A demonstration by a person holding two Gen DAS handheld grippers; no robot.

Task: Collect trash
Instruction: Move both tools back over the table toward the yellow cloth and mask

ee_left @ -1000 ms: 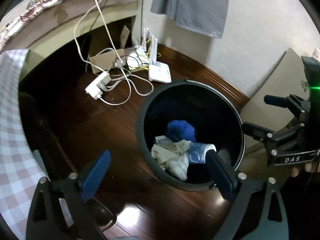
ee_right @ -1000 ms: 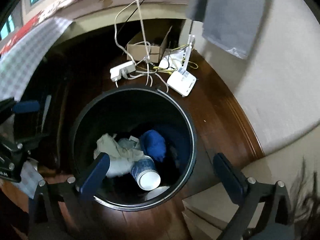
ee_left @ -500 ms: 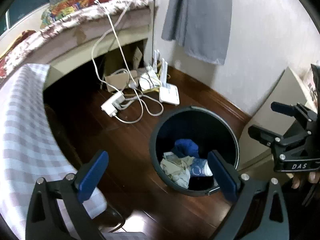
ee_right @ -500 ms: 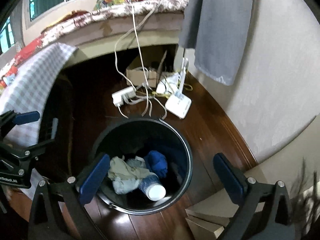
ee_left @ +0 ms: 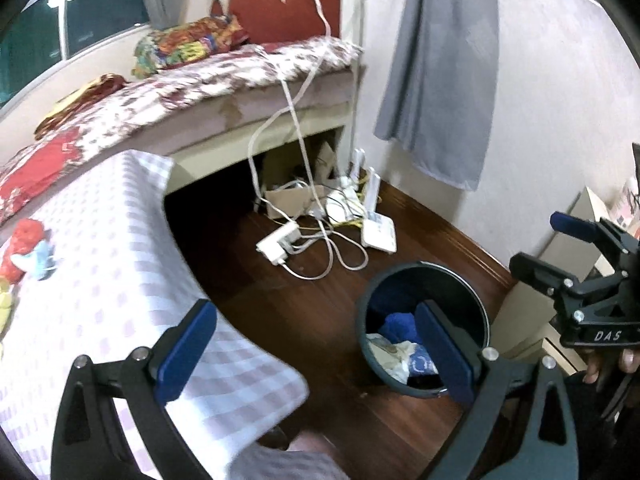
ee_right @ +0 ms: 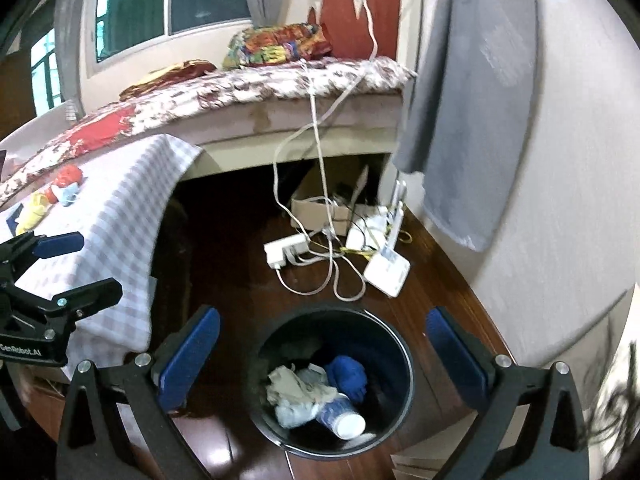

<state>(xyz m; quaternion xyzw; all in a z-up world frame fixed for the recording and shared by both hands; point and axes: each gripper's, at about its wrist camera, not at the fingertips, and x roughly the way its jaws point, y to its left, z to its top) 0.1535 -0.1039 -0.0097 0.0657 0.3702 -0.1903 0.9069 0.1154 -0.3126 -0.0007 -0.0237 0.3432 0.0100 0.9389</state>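
Observation:
A black trash bin [ee_left: 424,269] [ee_right: 332,313] stands on the dark wood floor. It holds a blue cloth [ee_right: 348,374], crumpled paper [ee_right: 296,392] and a paper cup [ee_right: 340,418]. My left gripper [ee_left: 314,312] is open and empty, high above the floor between the bin and a table under a checked cloth [ee_left: 120,260] [ee_right: 120,208]. My right gripper [ee_right: 324,316] is open and empty above the bin. Small red and blue scraps [ee_left: 24,236] [ee_right: 66,184] and a yellow piece [ee_right: 34,208] lie on the checked cloth. Each gripper shows in the other's view, right gripper [ee_left: 540,240], left gripper [ee_right: 96,266].
A power strip [ee_left: 278,242], white cables and a router [ee_left: 378,232] lie on the floor beyond the bin, by a cardboard box [ee_left: 292,200] under the bed [ee_left: 240,72]. A grey cloth [ee_left: 440,80] hangs on the wall. A beige cabinet [ee_left: 572,232] stands right of the bin.
Both grippers have risen away from the bin and tilted up, so the bin looks smaller and the table top and bed have come into view. Both stay open.

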